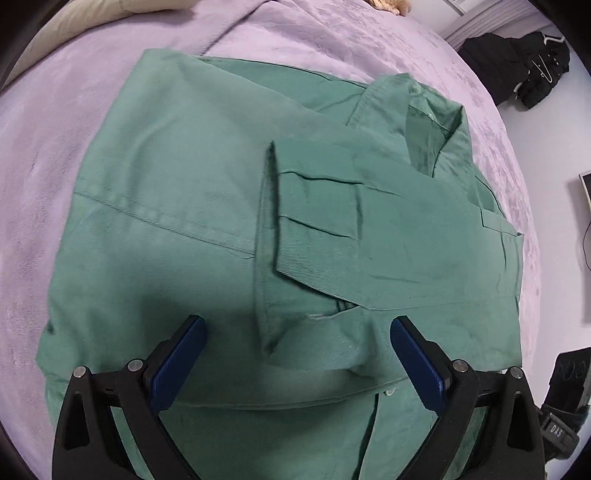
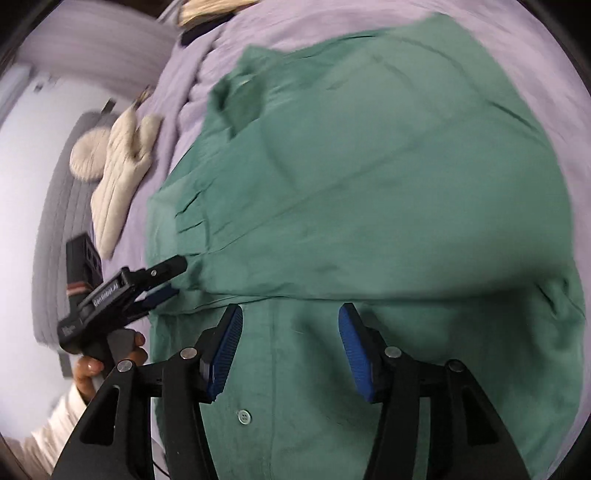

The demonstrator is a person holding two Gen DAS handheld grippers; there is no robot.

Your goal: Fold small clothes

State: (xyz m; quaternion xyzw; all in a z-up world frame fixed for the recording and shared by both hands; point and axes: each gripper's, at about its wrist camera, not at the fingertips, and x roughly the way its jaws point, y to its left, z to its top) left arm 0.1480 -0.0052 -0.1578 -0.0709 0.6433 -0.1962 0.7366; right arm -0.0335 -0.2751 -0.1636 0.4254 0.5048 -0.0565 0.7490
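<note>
A green button-up shirt (image 1: 177,206) lies spread on the purple bed cover (image 1: 44,155), one sleeve (image 1: 369,240) folded across its body and the collar (image 1: 424,122) at the upper right. My left gripper (image 1: 298,320) is open just above the cloth near the fold, its blue pads (image 1: 181,354) clear of it. In the right wrist view the shirt (image 2: 369,206) fills the frame, with a button (image 2: 243,417) on the front strip. My right gripper (image 2: 291,310) hovers open over that strip, nothing between its pads. A hand holds the left gripper (image 2: 162,284) at the shirt's left edge.
Cream knitted items (image 2: 122,166) lie on the bed cover (image 2: 207,55) left of the shirt. A pillow (image 1: 110,14) sits at the far edge. Dark clothes (image 1: 517,74) lie on the pale floor beyond the bed. A black device (image 1: 569,376) stands at the lower right.
</note>
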